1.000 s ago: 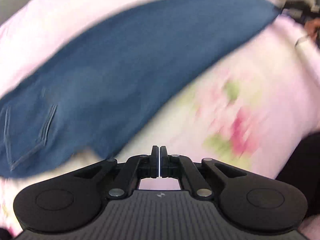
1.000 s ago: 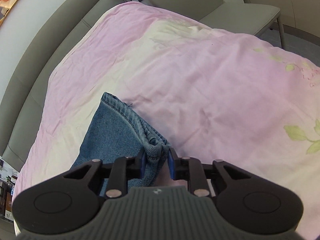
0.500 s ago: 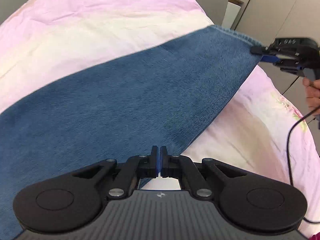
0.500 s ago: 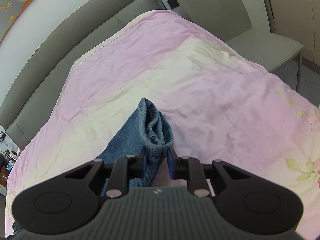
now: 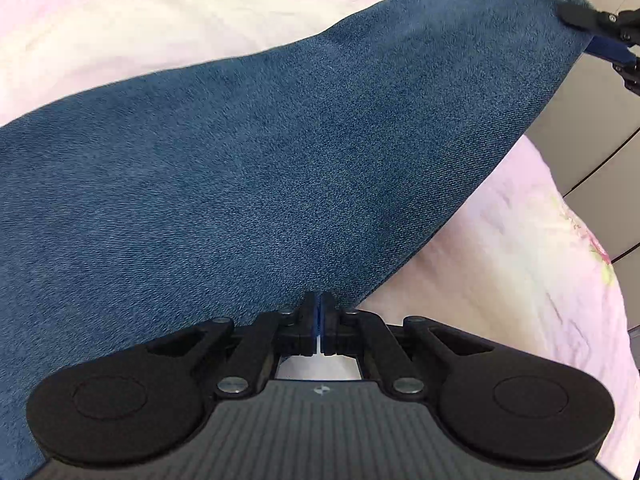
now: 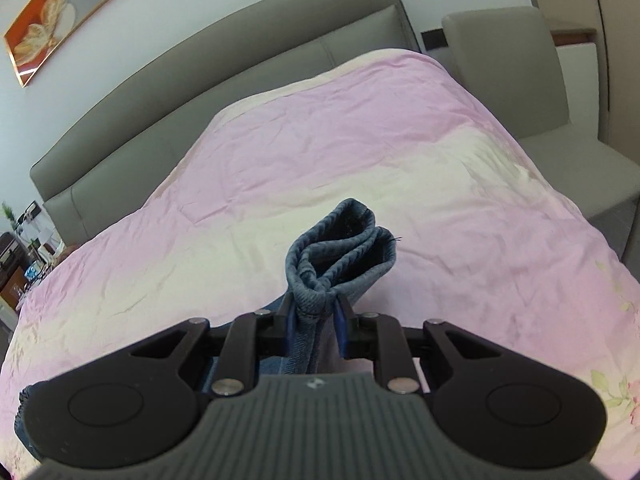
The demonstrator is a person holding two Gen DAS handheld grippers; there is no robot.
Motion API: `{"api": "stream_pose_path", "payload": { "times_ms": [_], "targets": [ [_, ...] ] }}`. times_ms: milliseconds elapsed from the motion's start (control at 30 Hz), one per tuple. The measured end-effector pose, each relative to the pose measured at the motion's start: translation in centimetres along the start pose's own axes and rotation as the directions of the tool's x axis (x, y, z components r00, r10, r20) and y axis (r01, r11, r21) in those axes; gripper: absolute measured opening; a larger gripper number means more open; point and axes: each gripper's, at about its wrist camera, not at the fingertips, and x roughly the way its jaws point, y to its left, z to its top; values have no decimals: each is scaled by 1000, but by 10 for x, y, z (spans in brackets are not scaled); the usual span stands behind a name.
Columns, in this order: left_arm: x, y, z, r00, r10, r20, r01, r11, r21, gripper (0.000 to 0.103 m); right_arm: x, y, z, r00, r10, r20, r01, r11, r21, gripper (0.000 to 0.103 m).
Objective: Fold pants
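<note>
Denim fills most of your left wrist view: the pants (image 5: 248,184) stretch in a broad blue band from the lower left up to the top right corner, lifted above the pink bedspread (image 5: 520,288). Your left gripper (image 5: 319,320) has its fingers pressed fully together, right at the lower edge of the cloth; you cannot tell from this view whether any fabric is pinched between them, since only a thin sliver of blue shows in the seam. At the far top right, your right gripper (image 5: 590,36) clamps the end of the leg. In the right wrist view, that gripper (image 6: 314,316) stands narrow, with the bunched hems (image 6: 340,252) squeezed between its blue pads (image 6: 289,322) and rising in a looped fold just past the fingertips. Beyond it the bedspread (image 6: 360,128) runs back to a grey headboard (image 6: 200,80), with a grey chair (image 6: 516,76) just beside the bed on the right and a framed picture (image 6: 60,20) on the wall at upper left.
</note>
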Motion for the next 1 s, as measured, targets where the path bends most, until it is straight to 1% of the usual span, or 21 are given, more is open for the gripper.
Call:
{"api": "stream_pose_path", "payload": {
  "times_ms": [100,233,333,433,533,633,700,867,933,1000],
  "targets": [
    [-24,7,-7,1000,-4,23,4,1000,7,0,-9,34,3,1000,20,2,-20,998,-62,15],
    [-60,20,-16,997,41,72,-44,998,34,0,-17,81,3,998,57,-8,-57,991,-124,15],
    [-92,43,-25,991,62,120,-62,998,2,0,-17,119,-4,996,85,-23,-88,980,-177,15],
    [-124,66,-36,981,77,178,-71,997,-42,0,-11,157,-17,992,115,-52,-123,970,-207,15],
    [-150,92,-52,973,110,202,-95,992,-83,1,0,195,-38,984,148,-95,-167,956,-241,15],
    [-164,117,-67,967,145,212,-121,985,-122,0,14,230,-64,975,164,-147,-201,936,-289,15],
    [-171,134,-79,964,161,213,-128,979,-159,0,27,248,-85,965,174,-194,-226,928,-295,15],
    [-168,163,-96,966,173,194,-125,964,-234,0,61,280,-142,937,184,-297,-275,912,-306,14],
    [-166,171,-100,967,169,192,-117,960,-256,0,80,288,-163,924,178,-339,-287,908,-306,14],
    [-169,179,-96,968,163,190,-108,956,-273,0,94,294,-184,913,158,-375,-286,905,-315,14]
  ]
}}
